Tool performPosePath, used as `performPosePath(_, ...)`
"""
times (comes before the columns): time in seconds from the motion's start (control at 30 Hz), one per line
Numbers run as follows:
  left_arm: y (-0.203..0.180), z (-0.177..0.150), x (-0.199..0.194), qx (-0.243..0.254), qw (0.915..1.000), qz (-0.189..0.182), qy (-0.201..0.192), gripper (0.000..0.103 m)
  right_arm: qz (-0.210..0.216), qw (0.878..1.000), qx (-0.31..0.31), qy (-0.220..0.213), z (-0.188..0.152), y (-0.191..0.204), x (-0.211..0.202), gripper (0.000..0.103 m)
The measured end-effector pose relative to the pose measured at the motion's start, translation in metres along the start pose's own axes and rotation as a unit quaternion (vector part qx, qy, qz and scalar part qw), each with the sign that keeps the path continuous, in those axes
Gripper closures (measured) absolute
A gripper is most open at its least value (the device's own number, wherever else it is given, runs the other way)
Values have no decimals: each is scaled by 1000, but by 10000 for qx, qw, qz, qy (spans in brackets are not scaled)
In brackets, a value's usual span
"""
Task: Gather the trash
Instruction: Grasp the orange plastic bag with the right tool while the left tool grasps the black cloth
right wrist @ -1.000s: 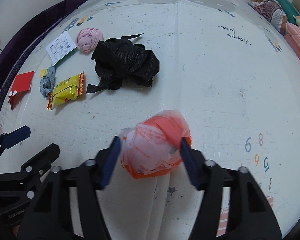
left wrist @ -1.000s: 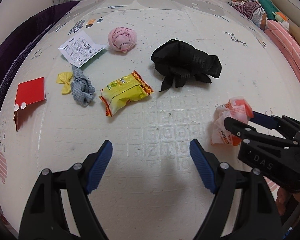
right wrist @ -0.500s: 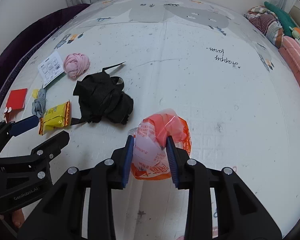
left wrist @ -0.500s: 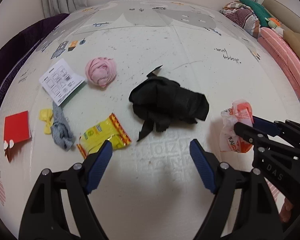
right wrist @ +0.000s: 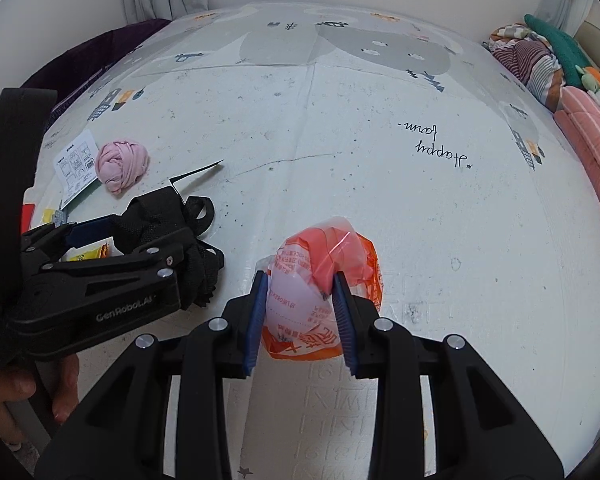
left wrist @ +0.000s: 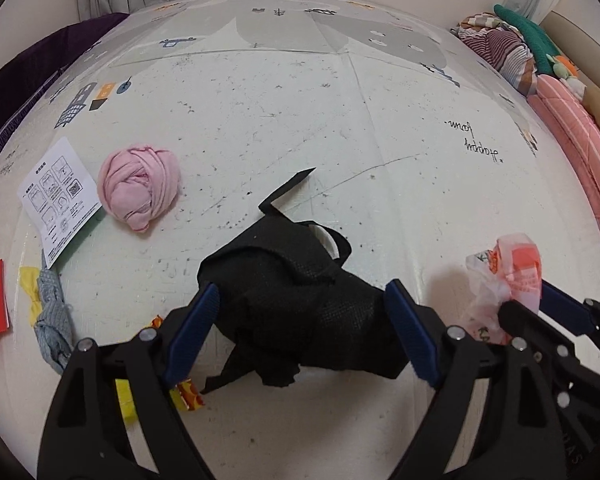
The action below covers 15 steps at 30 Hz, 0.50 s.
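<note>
Right gripper (right wrist: 300,312) pinching crumpled orange-and-white plastic bag (right wrist: 320,284), lifted off play mat (right wrist: 380,140), likely to carry it as collected trash. Left gripper (left wrist: 300,328) spread wide and opening further, straddling black fabric bag (left wrist: 300,312) without pressing it, probably lining up to seize it as a container. Elsewhere on the mat: pink cloth ball (left wrist: 140,188), instruction leaflet (left wrist: 58,196), yellow snack wrapper (left wrist: 184,394) half hidden. Readable: "GenRobot.AI" on left gripper body, "happy" in script on mat; bag print too blurred.
</note>
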<state>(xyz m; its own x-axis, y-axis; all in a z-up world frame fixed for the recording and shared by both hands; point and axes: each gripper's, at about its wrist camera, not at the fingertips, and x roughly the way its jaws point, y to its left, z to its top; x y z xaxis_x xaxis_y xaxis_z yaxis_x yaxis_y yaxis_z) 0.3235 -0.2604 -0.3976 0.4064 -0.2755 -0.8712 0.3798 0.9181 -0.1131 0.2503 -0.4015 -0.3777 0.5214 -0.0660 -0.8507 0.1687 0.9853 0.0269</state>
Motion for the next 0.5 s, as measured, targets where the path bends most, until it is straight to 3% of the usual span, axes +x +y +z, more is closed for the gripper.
performPosePath(0.5, -14, 7, 26, 147, 9998, 159, 48, 12, 138, 9998, -33, 144, -9, -2, 2, 72)
